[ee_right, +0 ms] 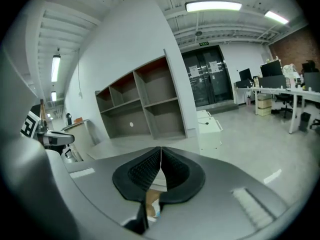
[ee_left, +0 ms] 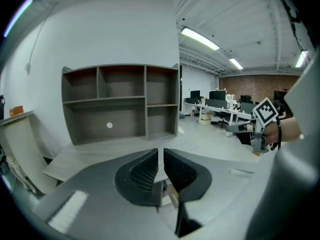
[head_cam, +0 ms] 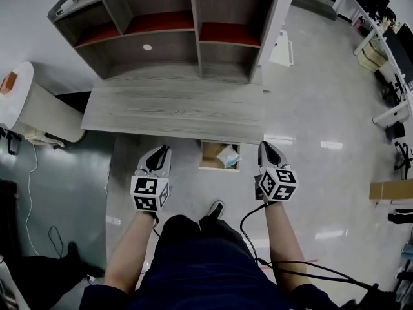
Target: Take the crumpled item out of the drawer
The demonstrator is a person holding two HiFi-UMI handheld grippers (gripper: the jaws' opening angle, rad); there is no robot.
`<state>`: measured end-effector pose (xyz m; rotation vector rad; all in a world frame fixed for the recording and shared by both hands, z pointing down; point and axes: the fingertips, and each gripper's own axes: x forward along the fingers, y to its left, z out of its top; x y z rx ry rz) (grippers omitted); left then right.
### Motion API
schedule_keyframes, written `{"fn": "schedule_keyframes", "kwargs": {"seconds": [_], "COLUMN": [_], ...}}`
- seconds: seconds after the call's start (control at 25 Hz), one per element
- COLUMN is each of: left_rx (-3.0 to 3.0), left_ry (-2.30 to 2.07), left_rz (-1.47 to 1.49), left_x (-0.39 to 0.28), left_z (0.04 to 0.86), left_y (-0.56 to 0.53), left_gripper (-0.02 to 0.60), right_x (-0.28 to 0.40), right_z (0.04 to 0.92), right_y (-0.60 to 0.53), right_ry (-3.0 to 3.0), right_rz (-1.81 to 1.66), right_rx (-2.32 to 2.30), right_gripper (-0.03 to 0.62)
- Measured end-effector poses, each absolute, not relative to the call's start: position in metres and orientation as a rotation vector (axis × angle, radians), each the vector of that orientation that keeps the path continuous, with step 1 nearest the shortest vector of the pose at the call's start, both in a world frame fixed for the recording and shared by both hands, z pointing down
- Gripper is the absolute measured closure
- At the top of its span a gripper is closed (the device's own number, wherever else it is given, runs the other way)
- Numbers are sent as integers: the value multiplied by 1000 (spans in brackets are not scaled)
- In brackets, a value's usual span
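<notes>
A small wooden drawer (head_cam: pixel 210 155) stands pulled out under the front edge of the grey desk (head_cam: pixel 174 112). A crumpled pale blue-white item (head_cam: pixel 228 156) lies in its right part. My left gripper (head_cam: pixel 158 159) hovers left of the drawer, shut and empty. My right gripper (head_cam: pixel 269 154) hangs just right of the drawer, also shut with nothing in it. In the left gripper view the jaws (ee_left: pixel 161 151) meet, with a strip of the drawer (ee_left: pixel 173 198) below them. In the right gripper view the closed jaws (ee_right: pixel 160 151) leave a slit showing the crumpled item (ee_right: pixel 157 212).
A grey shelf unit (head_cam: pixel 168 31) with red-lined compartments sits at the back of the desk. A white rounded table (head_cam: pixel 26 102) stands at the left and a white cabinet (head_cam: pixel 281 47) at the desk's right. The person's shoe (head_cam: pixel 216 208) is on the floor near the drawer.
</notes>
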<state>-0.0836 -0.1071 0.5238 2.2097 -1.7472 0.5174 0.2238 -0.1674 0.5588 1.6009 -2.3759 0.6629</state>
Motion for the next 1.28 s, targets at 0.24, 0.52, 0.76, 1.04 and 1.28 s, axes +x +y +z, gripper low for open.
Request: {"fn": "schedule_keyframes", "kwargs": {"seconds": [0.24, 0.52, 0.76, 1.04, 1.28], "left_rx": [2141, 2164, 2139, 2037, 1964], "left_ry": [-1686, -1578, -1539, -1573, -1616], "left_rz": [584, 616, 637, 684, 687], "left_x": [-95, -99, -118, -160, -182], "left_z": [563, 592, 612, 627, 633], "left_y": [-107, -126, -134, -123, -108], "left_gripper": [546, 546, 546, 546, 546], "right_x": [211, 213, 212, 214, 209], "right_z": [634, 705, 768, 829, 858], "right_y": [-160, -156, -153, -156, -156], "right_ry": [-2246, -2069, -1931, -1772, -1693], "right_rz": [801, 937, 1149, 1396, 1549], "right_rx": [1459, 1419, 1398, 1400, 1396], "right_gripper": [562, 537, 496, 477, 451]}}
